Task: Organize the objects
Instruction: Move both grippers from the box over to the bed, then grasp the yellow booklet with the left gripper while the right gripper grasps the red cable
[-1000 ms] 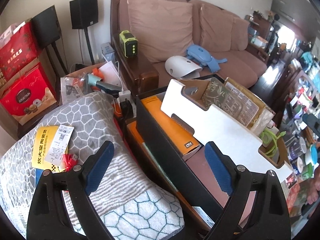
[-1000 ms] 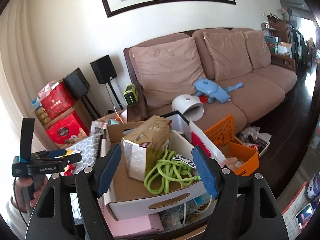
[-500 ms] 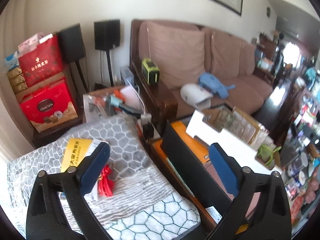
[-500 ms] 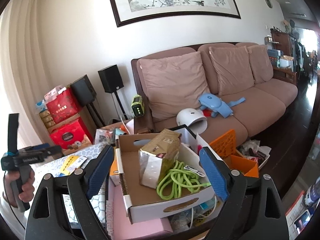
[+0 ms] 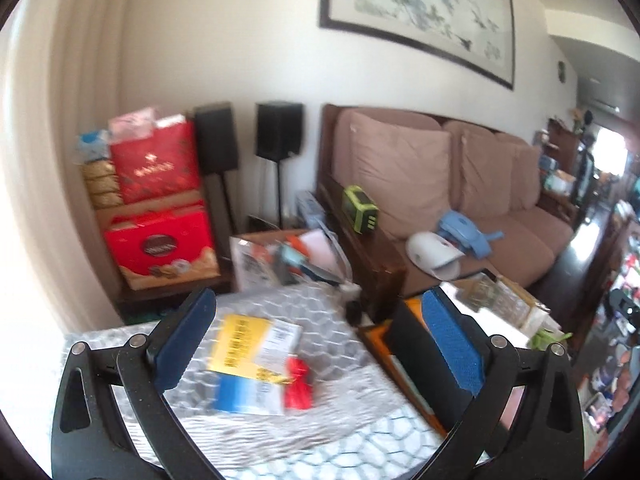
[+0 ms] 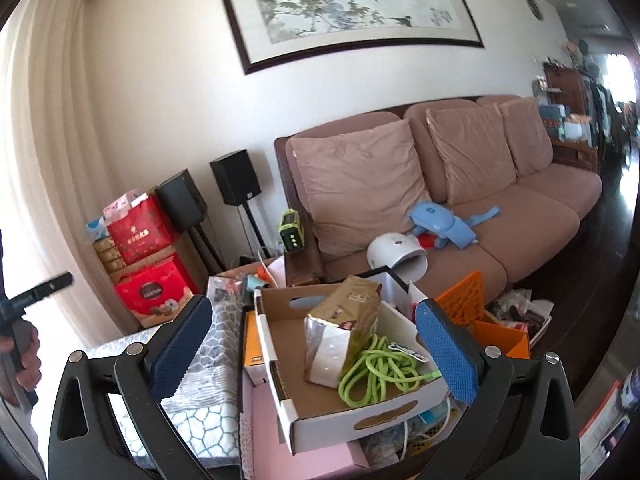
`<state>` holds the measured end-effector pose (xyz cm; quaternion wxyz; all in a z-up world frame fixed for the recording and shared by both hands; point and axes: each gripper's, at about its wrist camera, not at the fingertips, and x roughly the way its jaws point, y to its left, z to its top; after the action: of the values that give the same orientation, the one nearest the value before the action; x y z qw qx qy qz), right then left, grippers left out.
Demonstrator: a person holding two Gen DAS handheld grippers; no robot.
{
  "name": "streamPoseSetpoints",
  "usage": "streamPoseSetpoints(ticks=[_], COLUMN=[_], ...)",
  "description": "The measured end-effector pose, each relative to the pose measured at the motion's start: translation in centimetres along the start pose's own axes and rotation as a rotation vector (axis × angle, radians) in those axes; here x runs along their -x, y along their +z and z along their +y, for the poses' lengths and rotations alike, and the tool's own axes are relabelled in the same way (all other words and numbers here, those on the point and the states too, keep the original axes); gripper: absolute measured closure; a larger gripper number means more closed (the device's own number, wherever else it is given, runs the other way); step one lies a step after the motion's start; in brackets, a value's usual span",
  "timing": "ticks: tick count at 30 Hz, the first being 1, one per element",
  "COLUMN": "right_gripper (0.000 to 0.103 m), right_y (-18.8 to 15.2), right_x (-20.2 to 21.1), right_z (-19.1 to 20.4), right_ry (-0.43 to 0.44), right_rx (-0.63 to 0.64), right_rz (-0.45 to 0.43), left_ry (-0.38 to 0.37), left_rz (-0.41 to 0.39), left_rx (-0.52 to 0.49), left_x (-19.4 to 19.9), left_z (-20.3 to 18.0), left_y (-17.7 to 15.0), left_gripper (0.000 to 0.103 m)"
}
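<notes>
A white cardboard box [image 6: 360, 420] holds a gold foil bag [image 6: 344, 320] and a coiled green cable [image 6: 376, 372]. My right gripper [image 6: 313, 306] hovers just above and in front of it, jaws opening, nothing between them. A grey honeycomb-patterned cloth [image 5: 320, 440] carries a yellow packet [image 5: 240, 340], a blue-and-white packet [image 5: 248, 398] and a red tassel [image 5: 298, 384]. Above the cloth, my left gripper [image 5: 316, 300] is raised with its jaws opening and empty. It also shows at the right wrist view's left edge as my left gripper [image 6: 36, 292], held in a hand [image 6: 24, 356].
A black-walled bin [image 5: 412, 344] with orange items stands beside the cloth. A pink box [image 6: 272, 440] lies under the white box, an orange crate [image 6: 464, 304] to its right. Behind are a brown sofa [image 6: 520, 224], red gift boxes [image 5: 160, 240] and speakers [image 5: 280, 128].
My left gripper has risen and pulled back from the black bin toward the cloth, its jaws wider. The right gripper has lifted slightly above the white box and spread its jaws.
</notes>
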<state>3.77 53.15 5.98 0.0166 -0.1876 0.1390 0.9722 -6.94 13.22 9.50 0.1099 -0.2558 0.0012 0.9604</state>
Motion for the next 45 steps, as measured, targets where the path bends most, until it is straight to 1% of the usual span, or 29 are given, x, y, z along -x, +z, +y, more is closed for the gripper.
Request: streamPoseSetpoints(ticks=[3,5,6,7,9,12,13,14,16,17,18,20,22,24,26,27,29,30,31,32,33,34,37,39,42,44,45], right_gripper=[0.000,0.000,0.000,0.000,0.000,0.000,0.000,0.000,0.000,0.000,0.000,0.000,0.001,0.002,0.007,0.012,0.016,0.021,0.030,0.035,0.048,0.064,0.070,0.072,0.073,0.073,0.073], right_y=[-0.5,-0.9,-1.2,-1.4,-2.4,-4.3,-5.1,-6.1,-8.3,-9.5,-10.5,-12.5,-14.1,-15.5,-16.9,-17.8,-18.8,-19.1,-19.3,-19.5,-19.7,-19.7,-19.5,-19.2,-19.0,-18.9,-18.8], right_x=[-0.4,-0.8,-0.9,-0.9,-1.2,-3.7,-5.3,-7.3,-11.4,-13.4,-15.1,-18.3,-20.9,-23.6,-25.8,-26.6,-27.9,-28.3,-28.7,-29.0,-29.0,-28.8,-28.0,-27.4,-25.9,-24.8,-24.2], right_z=[1.5,3.2,4.2,5.4,8.1,12.3,13.6,14.8,17.1,18.5,19.5,21.8,23.6,25.2,26.8,27.7,29.0,29.4,29.7,29.9,29.9,29.9,29.2,28.8,27.6,26.7,26.2], right_ry=[0.011,-0.017,-0.021,-0.010,0.045,0.122,0.161,0.202,0.248,0.260,0.268,0.273,0.258,0.244,0.213,0.204,0.190,0.187,0.184,0.181,0.175,0.163,0.163,0.156,0.156,0.155,0.155], right_rx=[0.044,0.062,0.073,0.086,0.123,0.161,0.163,0.159,0.145,0.143,0.144,0.158,0.178,0.209,0.268,0.300,0.353,0.364,0.369,0.370,0.373,0.381,0.364,0.355,0.330,0.312,0.302], right_rz=[0.008,0.041,0.048,0.048,0.056,0.125,0.165,0.224,0.355,0.417,0.458,0.526,0.572,0.606,0.619,0.622,0.620,0.616,0.613,0.613,0.607,0.589,0.586,0.578,0.575,0.576,0.576], left_ry=[0.073,0.130,0.146,0.170,0.194,0.228,0.233,0.236,0.234,0.229,0.224,0.223,0.225,0.210,0.182,0.171,0.159,0.154,0.148,0.145,0.131,0.117,0.081,0.060,0.004,-0.108,-0.140], left_rz=[-0.027,-0.076,-0.086,-0.088,-0.076,-0.054,-0.051,-0.055,-0.066,-0.066,-0.061,-0.040,-0.021,-0.002,0.026,0.044,0.080,0.097,0.121,0.141,0.165,0.182,0.230,0.260,0.327,0.377,0.389], left_rx=[0.029,0.058,0.067,0.074,0.079,0.103,0.122,0.140,0.179,0.193,0.206,0.220,0.247,0.277,0.307,0.314,0.315,0.309,0.301,0.298,0.295,0.292,0.280,0.272,0.255,0.240,0.231], left_x=[1.7,3.5,3.9,4.4,4.6,4.3,4.1,4.2,4.1,4.0,3.8,3.1,2.4,1.7,0.7,0.1,-1.2,-1.9,-2.8,-3.5,-4.5,-5.2,-7.9,-9.6,-12.2,-13.9,-14.4], left_z=[3.6,6.3,7.3,8.8,10.6,13.6,14.6,15.5,16.9,17.4,18.0,19.2,20.5,21.5,22.6,22.9,23.3,23.2,23.1,23.1,22.9,22.7,21.6,20.6,18.5,16.7,16.1], left_y=[-0.6,-1.4,-1.9,-2.4,-3.2,-4.4,-4.8,-5.4,-6.3,-6.7,-7.1,-7.9,-8.7,-9.4,-10.3,-10.7,-11.5,-11.8,-12.2,-12.6,-13.0,-13.3,-13.9,-14.3,-15.2,-15.8,-16.0], left_gripper=[0.000,0.000,0.000,0.000,0.000,0.000,0.000,0.000,0.000,0.000,0.000,0.000,0.000,0.000,0.000,0.000,0.000,0.000,0.000,0.000,0.000,0.000,0.000,0.000,0.000,0.000,0.000])
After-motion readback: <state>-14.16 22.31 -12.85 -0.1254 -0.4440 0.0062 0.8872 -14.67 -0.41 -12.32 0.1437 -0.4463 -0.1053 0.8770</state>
